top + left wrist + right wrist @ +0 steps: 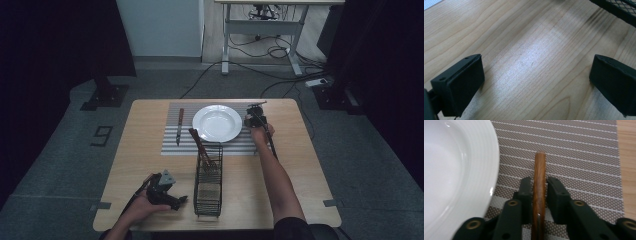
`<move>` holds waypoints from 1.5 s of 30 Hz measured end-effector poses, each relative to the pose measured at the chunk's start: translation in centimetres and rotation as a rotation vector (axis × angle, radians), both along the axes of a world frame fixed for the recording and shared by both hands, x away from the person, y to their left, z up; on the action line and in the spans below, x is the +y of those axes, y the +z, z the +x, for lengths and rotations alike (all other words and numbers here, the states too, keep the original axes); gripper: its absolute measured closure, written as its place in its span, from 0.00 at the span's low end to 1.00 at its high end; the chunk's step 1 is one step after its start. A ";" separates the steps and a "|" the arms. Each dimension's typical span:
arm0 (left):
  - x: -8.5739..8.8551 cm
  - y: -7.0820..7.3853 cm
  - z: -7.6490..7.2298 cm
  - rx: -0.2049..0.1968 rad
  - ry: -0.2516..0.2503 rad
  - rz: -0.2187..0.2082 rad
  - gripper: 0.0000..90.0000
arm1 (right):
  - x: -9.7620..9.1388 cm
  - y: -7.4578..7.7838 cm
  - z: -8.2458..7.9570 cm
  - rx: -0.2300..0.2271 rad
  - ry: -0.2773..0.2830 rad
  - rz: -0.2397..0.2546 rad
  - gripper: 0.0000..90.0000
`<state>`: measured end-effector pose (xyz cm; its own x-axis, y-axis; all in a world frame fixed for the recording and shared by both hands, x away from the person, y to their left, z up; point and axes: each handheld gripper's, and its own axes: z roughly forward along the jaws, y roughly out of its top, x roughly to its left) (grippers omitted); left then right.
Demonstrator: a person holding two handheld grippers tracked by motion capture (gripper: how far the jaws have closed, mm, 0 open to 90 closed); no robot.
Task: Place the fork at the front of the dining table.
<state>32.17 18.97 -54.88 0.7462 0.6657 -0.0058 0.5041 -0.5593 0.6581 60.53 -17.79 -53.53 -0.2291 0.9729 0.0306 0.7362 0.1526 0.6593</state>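
Right tongs [539, 192] astride a wooden handle [539, 177] beside the plate [456, 170], seemingly just slack; left tongs [536, 80] agape.

Left hand [141, 206] rests low at near edge of table [150, 115], palm cupping left gripper [181, 201] from below; gripper lies level, pointing across table to person's right. In left gripper view, jaws stand wide apart, nothing between, hovering just above table top.

Right forearm [278, 180] stretches forward over table, bare, wrist bent down. Right hand [261, 134] grips right gripper [252, 118] at far side of table. In right gripper view, jaws slightly parted, small gap showing beside right pad [554, 195].
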 end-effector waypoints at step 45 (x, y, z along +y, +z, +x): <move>-0.1 0.0 -0.1 0.000 -0.003 0.000 0.00 | -2.7 0.2 -2.9 0.048 0.001 0.045 0.89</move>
